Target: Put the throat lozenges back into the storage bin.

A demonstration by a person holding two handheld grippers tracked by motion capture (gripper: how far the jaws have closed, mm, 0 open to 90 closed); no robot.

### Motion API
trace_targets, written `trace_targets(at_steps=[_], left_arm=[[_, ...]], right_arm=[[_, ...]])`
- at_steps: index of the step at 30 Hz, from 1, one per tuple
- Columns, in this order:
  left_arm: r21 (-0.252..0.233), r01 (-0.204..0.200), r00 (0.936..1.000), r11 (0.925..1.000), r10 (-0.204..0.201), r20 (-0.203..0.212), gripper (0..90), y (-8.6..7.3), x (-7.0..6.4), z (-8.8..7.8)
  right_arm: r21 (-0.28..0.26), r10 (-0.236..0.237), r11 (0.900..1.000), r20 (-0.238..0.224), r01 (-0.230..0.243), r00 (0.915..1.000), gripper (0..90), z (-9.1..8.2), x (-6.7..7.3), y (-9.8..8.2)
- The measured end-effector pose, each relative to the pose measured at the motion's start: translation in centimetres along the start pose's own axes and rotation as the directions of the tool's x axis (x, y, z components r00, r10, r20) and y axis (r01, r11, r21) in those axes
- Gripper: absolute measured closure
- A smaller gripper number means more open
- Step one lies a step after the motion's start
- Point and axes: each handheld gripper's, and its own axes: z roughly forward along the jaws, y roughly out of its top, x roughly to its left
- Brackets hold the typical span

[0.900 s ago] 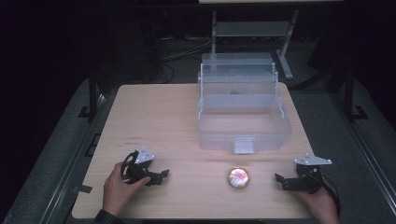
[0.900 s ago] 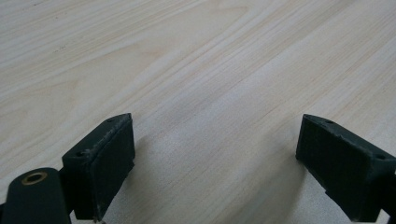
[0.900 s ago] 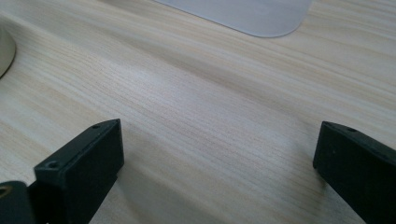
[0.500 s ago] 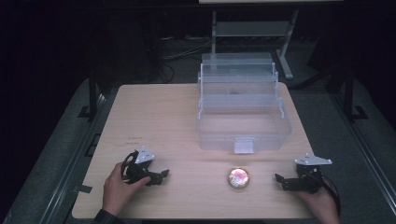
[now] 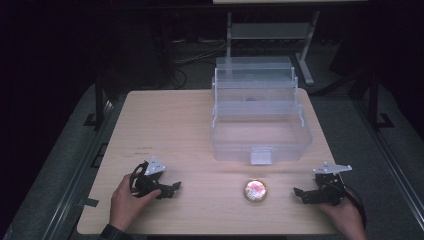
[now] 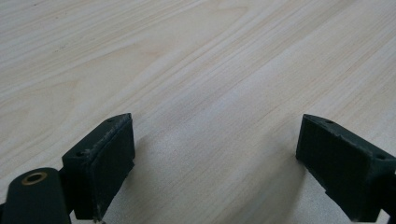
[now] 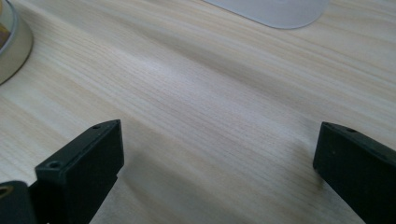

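Both jaws sitting wide, empty: left gripper point(image 5: 172, 188), right gripper point(image 5: 300, 192); right's nearest the round tin point(image 5: 255, 190); likely approaching level, straddling the rim.

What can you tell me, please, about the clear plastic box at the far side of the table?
The clear, frosted plastic storage box stands upright on the pale wooden table, right of its middle towards the far edge. It is open: stepped tiers rise behind a deep base tray that looks empty. A small pale latch tab hangs at the middle of its near wall. Nothing but the table touches it; the small round gold tin lies apart, nearer the person, and one rounded corner appears in the right gripper view.
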Motion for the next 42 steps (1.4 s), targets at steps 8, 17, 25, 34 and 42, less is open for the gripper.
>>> trace_targets(at_steps=[8,17,25,34,42], left_arm=[[0.000,0.000,1.0000,1.0000,0.000,0.000,10.8,0.0,0.0,0.0],[0.000,0.000,1.0000,1.0000,0.000,0.000,10.8,0.0,0.0,0.0],[0.000,0.000,1.0000,1.0000,0.000,0.000,10.8,0.0,0.0,0.0],[0.000,0.000,1.0000,1.0000,0.000,0.000,10.8,0.0,0.0,0.0],[0.000,0.000,1.0000,1.0000,0.000,0.000,10.9,0.0,0.0,0.0]], right_arm=[[0.012,-0.016,1.000,-0.012,0.016,0.9998,1.4,-0.4,0.2,0.5],[0.010,-0.037,0.999,-0.020,0.037,0.9991,1.3,-1.1,0.5,1.1],[0.024,-0.055,0.998,-0.031,0.055,0.9980,1.3,-1.2,1.0,1.5],[0.035,-0.070,0.997,-0.042,0.071,0.9967,1.3,-1.4,1.6,2.0],[0.027,-0.087,0.996,-0.067,0.089,0.9940,1.3,-1.9,2.3,2.7]])
